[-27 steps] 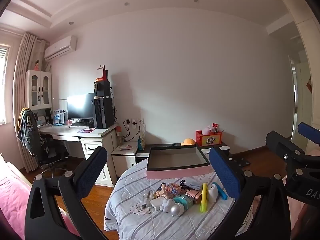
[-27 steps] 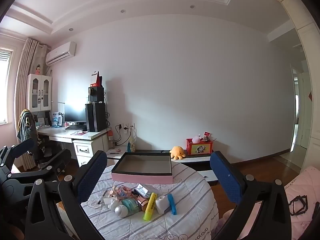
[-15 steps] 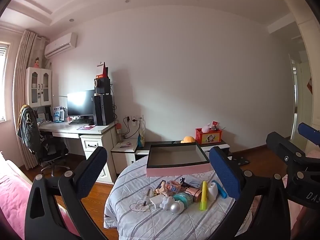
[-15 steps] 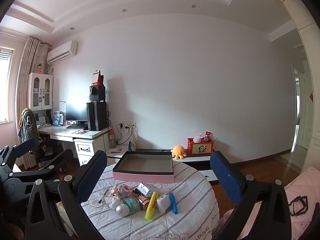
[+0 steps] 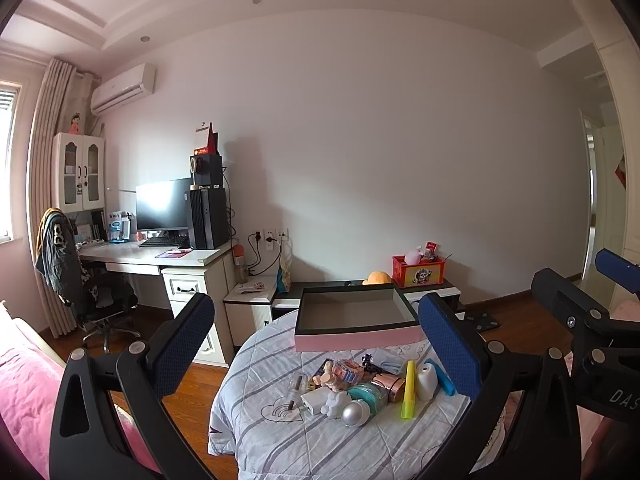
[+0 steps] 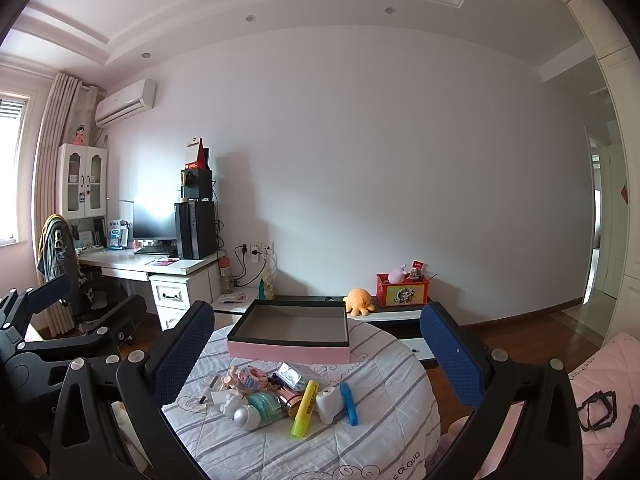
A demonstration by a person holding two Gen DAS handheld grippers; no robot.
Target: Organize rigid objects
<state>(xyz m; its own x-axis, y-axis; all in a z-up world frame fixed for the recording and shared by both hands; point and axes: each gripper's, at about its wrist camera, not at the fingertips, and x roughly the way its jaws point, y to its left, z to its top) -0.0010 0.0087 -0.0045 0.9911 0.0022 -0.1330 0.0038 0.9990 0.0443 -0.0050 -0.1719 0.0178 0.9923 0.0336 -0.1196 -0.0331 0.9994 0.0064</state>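
Haven't grabbed anything yet: left gripper [image 5: 316, 344] and right gripper [image 6: 316, 344] both spread wide, empty. Clutter pile [image 6: 280, 396] sits lower centre, pink box [image 6: 290, 336] behind it. Next I'd reach down for the yellow highlighter [image 6: 304, 408].

Air above the round table [image 5: 280, 436] lies open — only the pink box [image 5: 358, 338] walls its far edge.

In front of you stands a round table covered by a grey-striped quilted white cloth [image 5: 280, 440]. At its far side lies an empty, shallow pink rectangular box with a dark rim [image 5: 356, 340]. Nearer you, a cluster of small items: a yellow highlighter pen [image 6: 305, 408], a blue stick [image 6: 348, 403], a silver ball [image 6: 246, 417].
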